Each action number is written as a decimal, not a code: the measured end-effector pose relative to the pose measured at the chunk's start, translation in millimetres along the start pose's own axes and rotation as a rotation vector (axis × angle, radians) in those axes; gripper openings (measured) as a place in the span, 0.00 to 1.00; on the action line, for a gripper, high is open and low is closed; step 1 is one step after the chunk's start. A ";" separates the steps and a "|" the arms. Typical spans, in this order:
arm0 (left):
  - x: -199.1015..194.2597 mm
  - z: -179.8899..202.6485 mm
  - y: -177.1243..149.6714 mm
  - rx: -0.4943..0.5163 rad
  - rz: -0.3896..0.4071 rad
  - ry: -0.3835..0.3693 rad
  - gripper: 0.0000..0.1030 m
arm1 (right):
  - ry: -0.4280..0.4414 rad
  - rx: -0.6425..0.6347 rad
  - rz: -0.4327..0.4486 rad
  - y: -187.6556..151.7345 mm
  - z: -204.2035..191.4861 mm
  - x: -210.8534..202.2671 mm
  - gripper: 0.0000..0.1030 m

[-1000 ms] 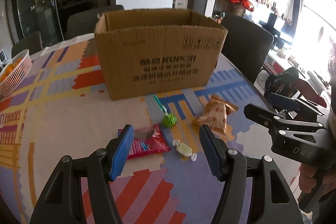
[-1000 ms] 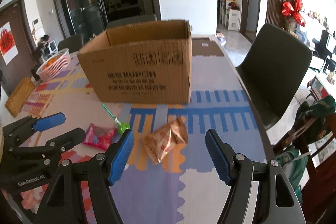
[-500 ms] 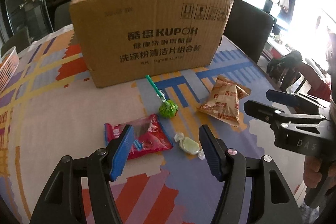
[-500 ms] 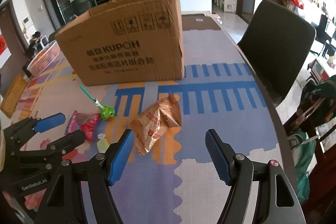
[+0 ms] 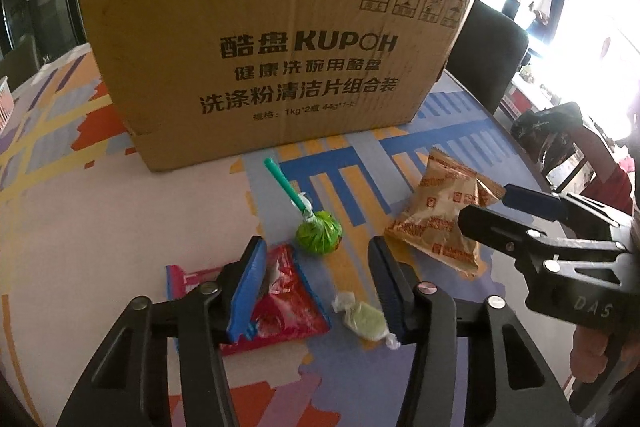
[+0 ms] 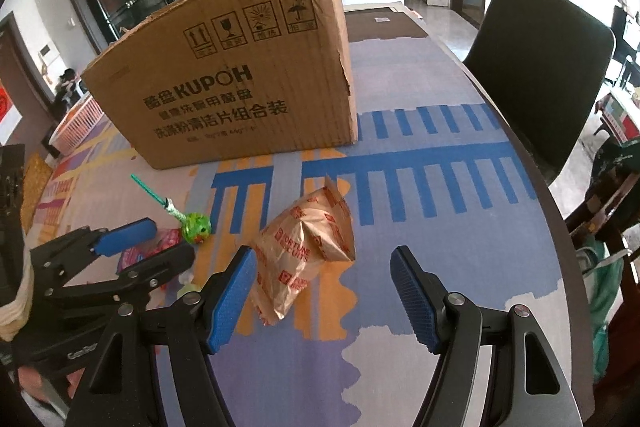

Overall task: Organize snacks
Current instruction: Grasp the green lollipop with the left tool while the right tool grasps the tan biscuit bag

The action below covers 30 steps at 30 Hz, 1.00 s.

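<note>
A cardboard box (image 5: 276, 59) stands on the patterned tablecloth, also in the right wrist view (image 6: 240, 95). In front of it lie a green lollipop (image 5: 319, 235), a red snack packet (image 5: 286, 301), a pale green wrapped candy (image 5: 365, 317) and a tan biscuit bag (image 5: 440, 217). My left gripper (image 5: 318, 287) is open, low over the red packet and the candy. My right gripper (image 6: 326, 293) is open, just above the biscuit bag (image 6: 306, 247). The lollipop (image 6: 196, 227) lies left of that bag.
A dark chair (image 6: 536, 67) stands at the table's right edge. A pink basket (image 6: 80, 123) sits far left behind the box. A bag hangs on a chair (image 5: 552, 139) beyond the right edge. The table edge (image 6: 556, 211) curves close on the right.
Both grippers have moved forward and down toward the snacks; the box and snacks now loom larger. Both stay open. No snack has moved.
</note>
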<state>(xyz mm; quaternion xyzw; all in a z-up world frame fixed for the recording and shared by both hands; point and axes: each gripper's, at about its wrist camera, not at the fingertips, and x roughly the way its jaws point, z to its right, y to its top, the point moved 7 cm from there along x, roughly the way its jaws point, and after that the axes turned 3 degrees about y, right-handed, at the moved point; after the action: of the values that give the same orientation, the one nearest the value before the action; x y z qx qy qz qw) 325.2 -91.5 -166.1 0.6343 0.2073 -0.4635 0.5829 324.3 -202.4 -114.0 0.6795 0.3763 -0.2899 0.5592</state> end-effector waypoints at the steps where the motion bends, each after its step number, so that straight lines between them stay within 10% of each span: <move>1: 1.7 0.0 1.3 -0.005 -0.004 -0.002 0.45 | 0.002 0.002 -0.004 0.4 0.1 2.0 0.66; 13: 20.9 0.5 9.7 -0.012 -0.042 -0.014 0.27 | 0.051 0.033 -0.044 3.1 -0.6 23.4 0.59; 30: 3.2 -2.9 7.6 -0.058 -0.012 -0.002 0.26 | 0.053 -0.024 -0.029 1.8 -15.2 27.2 0.41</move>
<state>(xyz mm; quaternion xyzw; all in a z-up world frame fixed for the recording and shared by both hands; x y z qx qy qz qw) 333.9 -91.4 -164.9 0.6153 0.2238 -0.4614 0.5986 340.4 -182.6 -132.1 0.6746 0.4044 -0.2752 0.5528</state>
